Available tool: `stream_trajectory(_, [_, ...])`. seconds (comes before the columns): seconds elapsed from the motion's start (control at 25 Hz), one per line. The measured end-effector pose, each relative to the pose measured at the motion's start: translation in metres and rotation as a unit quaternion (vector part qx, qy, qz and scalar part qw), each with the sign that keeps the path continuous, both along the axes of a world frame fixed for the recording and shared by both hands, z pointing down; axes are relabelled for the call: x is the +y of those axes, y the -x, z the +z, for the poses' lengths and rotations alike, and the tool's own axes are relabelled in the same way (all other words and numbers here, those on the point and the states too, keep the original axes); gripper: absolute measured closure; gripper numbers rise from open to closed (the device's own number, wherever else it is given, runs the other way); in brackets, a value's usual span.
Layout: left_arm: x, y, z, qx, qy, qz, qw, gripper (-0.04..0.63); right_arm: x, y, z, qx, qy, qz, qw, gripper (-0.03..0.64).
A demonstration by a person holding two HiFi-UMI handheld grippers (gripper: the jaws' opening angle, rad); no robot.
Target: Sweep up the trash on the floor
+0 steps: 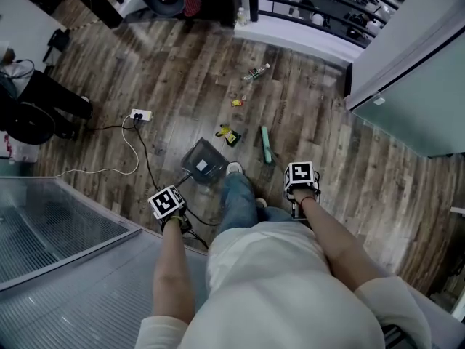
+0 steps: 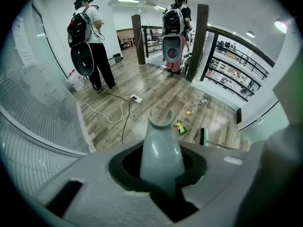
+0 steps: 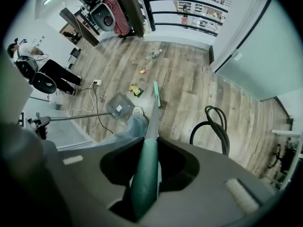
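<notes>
Head view: found yellow wrapper (image 1: pixel 227 134) just beyond broom head (image 1: pixel 267 144), scrap (image 1: pixel 237 102) and bottle (image 1: pixel 256 72) farther toward floor's railing edge. Had right gripper (image 3: pixel 146 174) clamped on broom handle (image 3: pixel 151 124), left gripper (image 2: pixel 161 174) on dustpan handle (image 2: pixel 161 143). Probably needed short strokes into dustpan (image 1: pixel 203 161), lip flat.

Left gripper (image 2: pixel 159 173) tight on dustpan handle (image 2: pixel 160 138), right gripper (image 3: pixel 147 170) tight on broom handle (image 3: pixel 151 126)
</notes>
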State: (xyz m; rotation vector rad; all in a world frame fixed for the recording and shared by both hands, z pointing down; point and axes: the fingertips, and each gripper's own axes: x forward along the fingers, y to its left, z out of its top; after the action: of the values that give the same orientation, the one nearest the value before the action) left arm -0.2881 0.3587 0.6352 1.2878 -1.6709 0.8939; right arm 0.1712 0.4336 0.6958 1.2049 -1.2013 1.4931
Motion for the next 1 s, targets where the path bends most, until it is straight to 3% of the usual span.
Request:
stream_trajectory(0.64, [-0.086,0.034,0.016,0.016,0.019,0.009,0.9997,0.502,-0.092,0.027,-0.012,0.038,0.004,-0.015,0.999,0.518])
stream_trajectory(1.0, [-0.135,0.046,0.021,0.017,0.041,0.028,0.9987,0.502,-0.151,0.058,-0.011,0.062,-0.004,-0.058,0.996,0.518])
